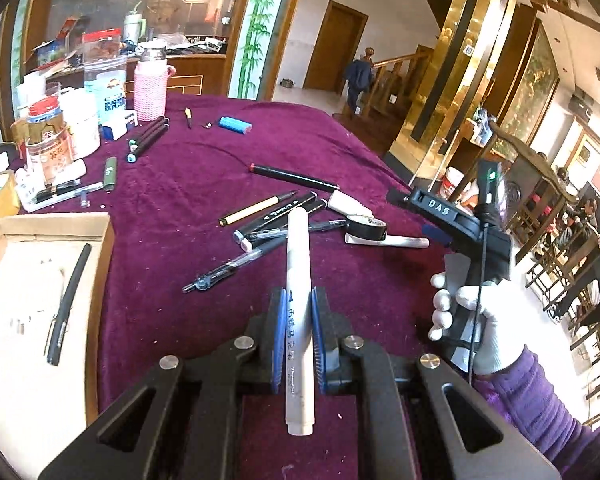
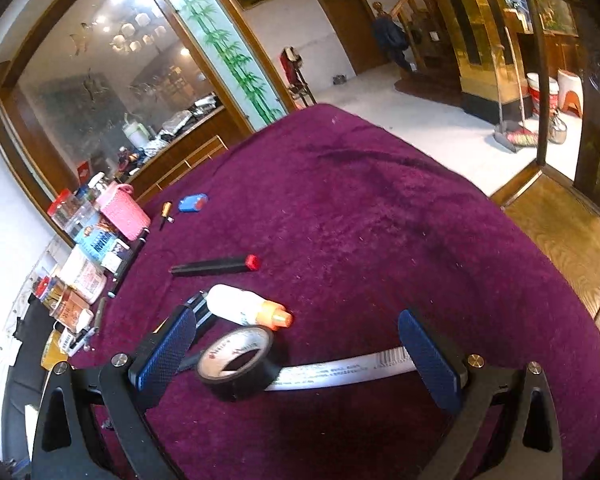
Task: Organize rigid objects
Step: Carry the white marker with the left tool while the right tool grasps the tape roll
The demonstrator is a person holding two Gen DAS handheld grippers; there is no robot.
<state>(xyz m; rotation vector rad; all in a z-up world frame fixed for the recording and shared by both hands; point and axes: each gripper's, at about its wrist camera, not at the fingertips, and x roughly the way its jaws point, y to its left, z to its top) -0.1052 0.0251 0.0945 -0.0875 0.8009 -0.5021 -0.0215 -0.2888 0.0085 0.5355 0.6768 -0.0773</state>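
My left gripper (image 1: pixel 299 314) is shut on a long white marker (image 1: pixel 298 264), held above the purple cloth and pointing away from me. Beyond it lies a heap of pens and markers (image 1: pixel 268 220). A roll of black tape (image 2: pixel 236 362) rests on a flat white marker (image 2: pixel 340 370), and both lie between the wide-apart blue pads of my open right gripper (image 2: pixel 300 360), touching neither. Just past the tape lies a white bottle with an orange cap (image 2: pixel 248 306). In the left wrist view the right gripper's body (image 1: pixel 452 220) shows, held by a white-gloved hand (image 1: pixel 472 320).
An open cardboard box (image 1: pixel 100 280) at the left holds a black pen (image 1: pixel 68 304). Jars, a pink knitted bottle (image 1: pixel 150 88) and packets crowd the far left. A black marker with a red cap (image 2: pixel 216 266), a blue object (image 2: pixel 193 202) and black markers (image 1: pixel 146 140) lie on the cloth.
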